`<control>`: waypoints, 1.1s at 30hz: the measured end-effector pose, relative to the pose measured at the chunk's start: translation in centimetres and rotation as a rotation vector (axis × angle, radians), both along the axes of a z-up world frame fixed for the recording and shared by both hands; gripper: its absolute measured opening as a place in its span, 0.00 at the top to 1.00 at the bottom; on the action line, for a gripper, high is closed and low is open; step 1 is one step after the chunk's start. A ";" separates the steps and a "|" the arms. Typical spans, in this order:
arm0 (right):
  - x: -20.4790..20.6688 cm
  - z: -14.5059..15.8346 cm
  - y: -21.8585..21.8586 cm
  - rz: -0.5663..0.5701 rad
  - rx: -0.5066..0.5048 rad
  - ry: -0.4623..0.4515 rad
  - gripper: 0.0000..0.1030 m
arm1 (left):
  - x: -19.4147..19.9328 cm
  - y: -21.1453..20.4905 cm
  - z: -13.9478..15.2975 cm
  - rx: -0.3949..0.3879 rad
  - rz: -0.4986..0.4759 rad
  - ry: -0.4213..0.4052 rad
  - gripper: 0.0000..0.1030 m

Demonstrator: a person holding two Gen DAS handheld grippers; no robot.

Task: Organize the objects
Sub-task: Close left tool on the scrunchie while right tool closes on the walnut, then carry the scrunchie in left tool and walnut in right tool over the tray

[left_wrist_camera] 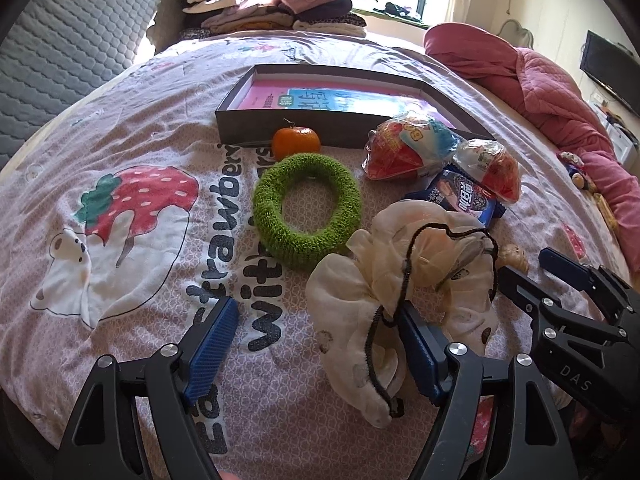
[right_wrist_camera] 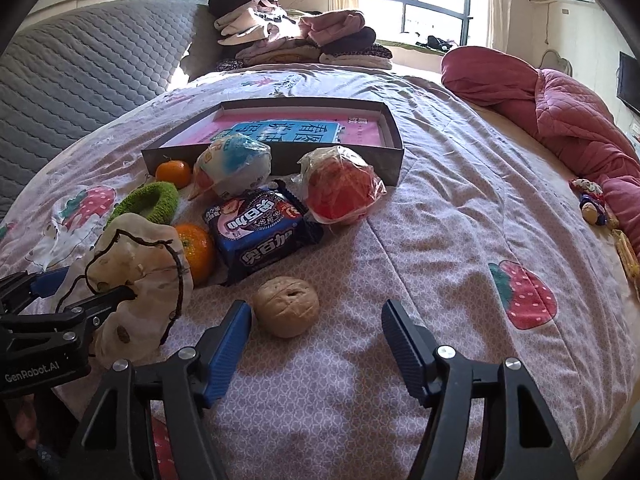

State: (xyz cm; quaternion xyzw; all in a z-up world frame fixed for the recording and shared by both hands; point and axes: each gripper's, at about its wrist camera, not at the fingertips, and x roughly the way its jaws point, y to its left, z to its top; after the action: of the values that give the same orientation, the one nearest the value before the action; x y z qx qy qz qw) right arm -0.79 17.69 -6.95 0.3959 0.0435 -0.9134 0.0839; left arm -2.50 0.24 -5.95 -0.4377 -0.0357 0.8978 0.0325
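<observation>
Your left gripper [left_wrist_camera: 316,344] sits bottom centre of the left wrist view, jaws spread wide; its right finger touches the cream scrunchie [left_wrist_camera: 400,280], black cord [left_wrist_camera: 404,276] draped over it, but nothing's pinched. Going left to right in that view: strawberry print on the bedspread [left_wrist_camera: 136,208] at mid left; green ring [left_wrist_camera: 308,210] at centre w/ a tangerine [left_wrist_camera: 296,141] just above it, touching the box wall; shallow dark box [left_wrist_camera: 280,124] at upper centre w/ a pink-and-blue book [left_wrist_camera: 320,100] lying inside; two wrapped snacks [left_wrist_camera: 404,152] and a blue biscuit pack [left_wrist_camera: 460,196] at centre right; your right gripper [left_wrist_camera: 528,268] at lower right. In the right wrist view its jaws are spread too, nothing b/w them; walnut [right_wrist_camera: 287,306] lies just ahead at centre, closer to the left finger; a second tangerine [right_wrist_camera: 198,250] sits b/w scrunchie and biscuit pack at mid left.
</observation>
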 end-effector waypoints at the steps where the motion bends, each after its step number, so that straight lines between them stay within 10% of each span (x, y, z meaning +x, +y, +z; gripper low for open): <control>1: -0.1 -0.1 -0.1 0.006 -0.002 0.001 0.41 | 0.0 0.0 0.0 0.000 -0.001 0.004 0.31; 14: -0.8 -0.9 -1.1 0.069 -0.027 0.009 0.66 | 0.3 0.7 0.2 0.015 -0.074 0.038 0.83; 33: 0.2 1.4 -0.5 0.078 -0.087 0.065 0.66 | 1.5 0.0 3.2 0.060 -0.070 0.132 0.90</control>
State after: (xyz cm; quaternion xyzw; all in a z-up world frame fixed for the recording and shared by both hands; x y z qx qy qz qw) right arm -0.62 17.17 -5.57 0.3599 0.0216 -0.9229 0.1351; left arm -1.01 0.19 -2.74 -0.3774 -0.0452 0.9215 0.0795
